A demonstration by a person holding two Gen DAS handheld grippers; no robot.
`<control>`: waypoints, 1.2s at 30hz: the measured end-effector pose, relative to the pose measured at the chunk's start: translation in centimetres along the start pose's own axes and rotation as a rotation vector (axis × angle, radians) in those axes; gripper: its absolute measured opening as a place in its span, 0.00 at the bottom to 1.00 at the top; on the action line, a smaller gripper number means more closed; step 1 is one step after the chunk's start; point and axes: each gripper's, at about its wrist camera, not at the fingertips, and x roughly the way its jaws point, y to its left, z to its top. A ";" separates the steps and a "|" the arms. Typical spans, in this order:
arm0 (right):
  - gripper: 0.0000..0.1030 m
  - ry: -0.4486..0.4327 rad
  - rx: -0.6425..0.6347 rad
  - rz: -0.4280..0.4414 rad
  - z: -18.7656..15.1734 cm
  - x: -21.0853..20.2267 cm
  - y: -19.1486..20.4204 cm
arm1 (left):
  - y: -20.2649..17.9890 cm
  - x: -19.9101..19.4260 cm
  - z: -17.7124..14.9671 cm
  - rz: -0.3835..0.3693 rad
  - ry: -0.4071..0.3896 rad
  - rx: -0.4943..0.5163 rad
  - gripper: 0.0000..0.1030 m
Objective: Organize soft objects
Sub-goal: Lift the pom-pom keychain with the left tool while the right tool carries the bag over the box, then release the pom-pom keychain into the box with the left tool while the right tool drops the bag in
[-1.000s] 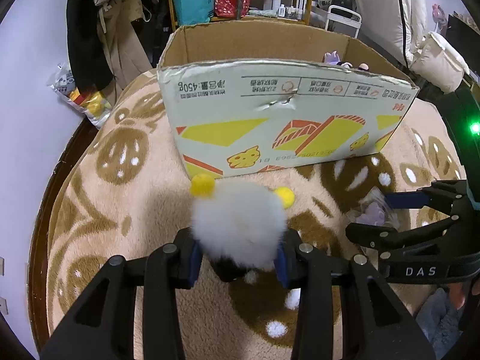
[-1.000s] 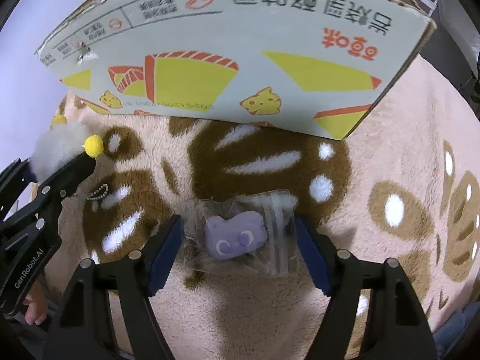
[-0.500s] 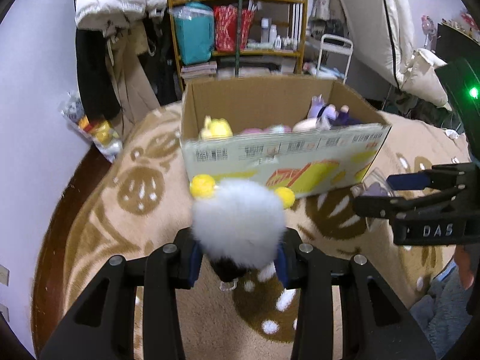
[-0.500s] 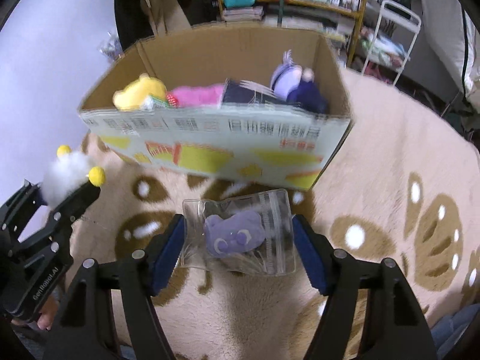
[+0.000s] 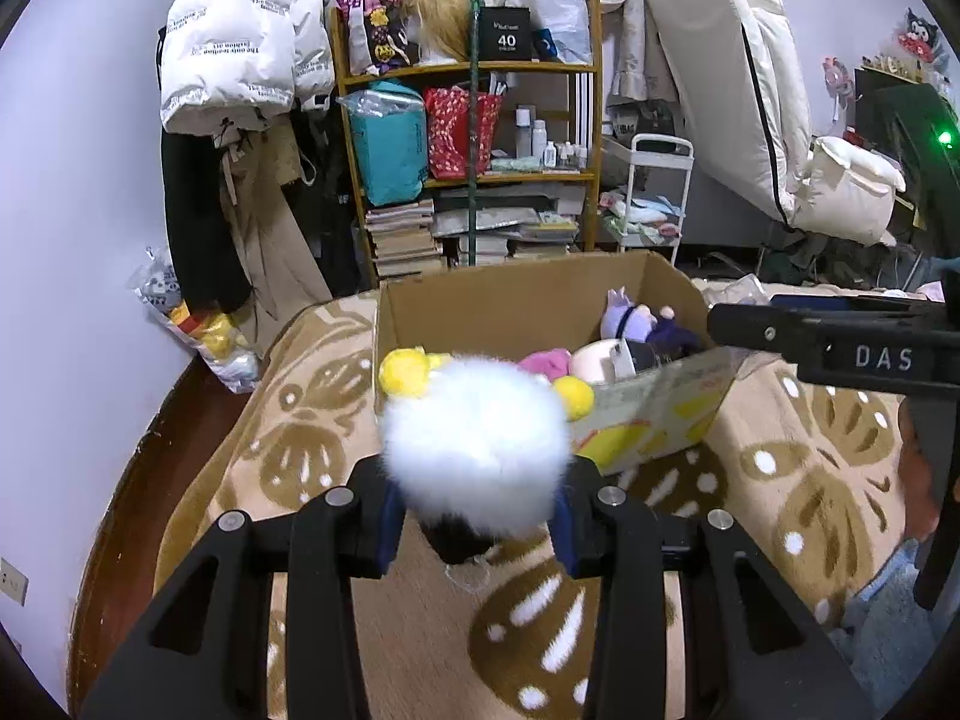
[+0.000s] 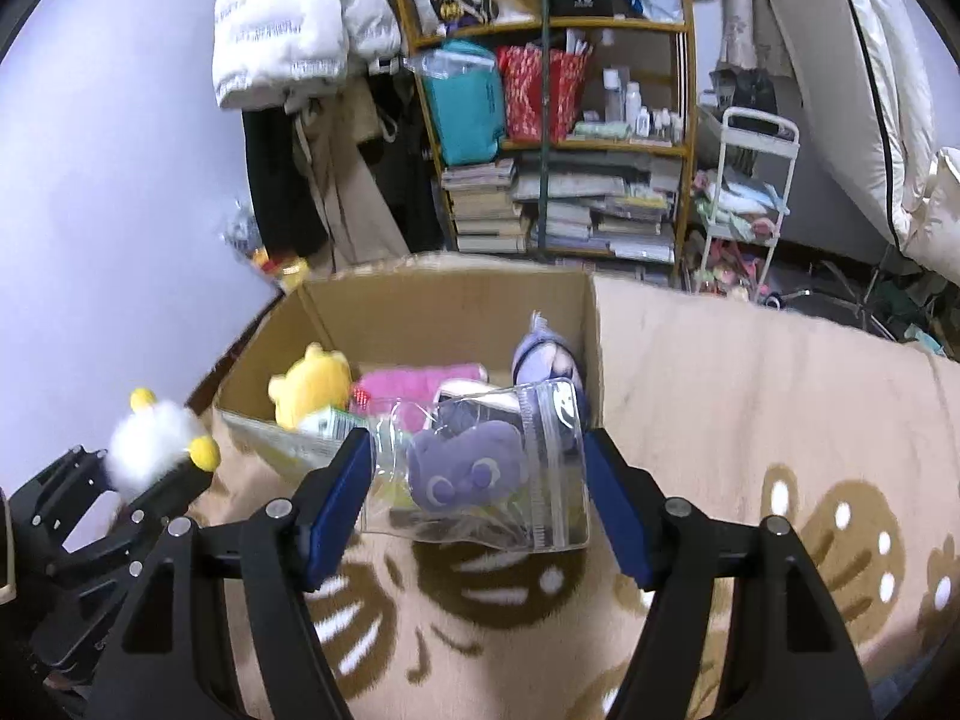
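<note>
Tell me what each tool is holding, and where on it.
Left tool: the white fluffy toy, by its sides. Right tool: the clear bag with a purple plush, by its side edges.

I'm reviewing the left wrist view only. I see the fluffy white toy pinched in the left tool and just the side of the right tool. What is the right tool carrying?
Observer: The right tool is shut on a clear zip bag, pinched by its side edges. Its jaws have just been closing, with the bag between them.
Reviewer: Is there anything inside the bag?
Observer: There is a purple plush with a face, showing through the plastic.
Reviewer: Where is the bag relative to the box?
Observer: It is held above the blanket, in front of the near wall of the cardboard box, and not yet inside.
</note>
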 end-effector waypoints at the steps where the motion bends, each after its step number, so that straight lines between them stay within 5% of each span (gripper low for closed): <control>1: 0.72 -0.014 0.001 0.004 0.2 -0.3 -0.1 | 0.1 0.0 0.3 0.001 -0.010 -0.003 0.37; 14: 0.73 -0.145 0.001 0.043 4.5 0.4 -0.2 | 1.1 1.8 5.1 0.015 -0.060 -0.037 0.37; 26: 0.76 -0.074 0.037 0.104 4.9 4.9 -1.4 | -0.2 6.1 5.5 0.021 0.012 0.004 0.39; 36: 0.84 -0.059 0.046 0.131 4.2 5.9 -1.5 | -0.5 6.4 4.4 0.054 0.032 0.010 0.67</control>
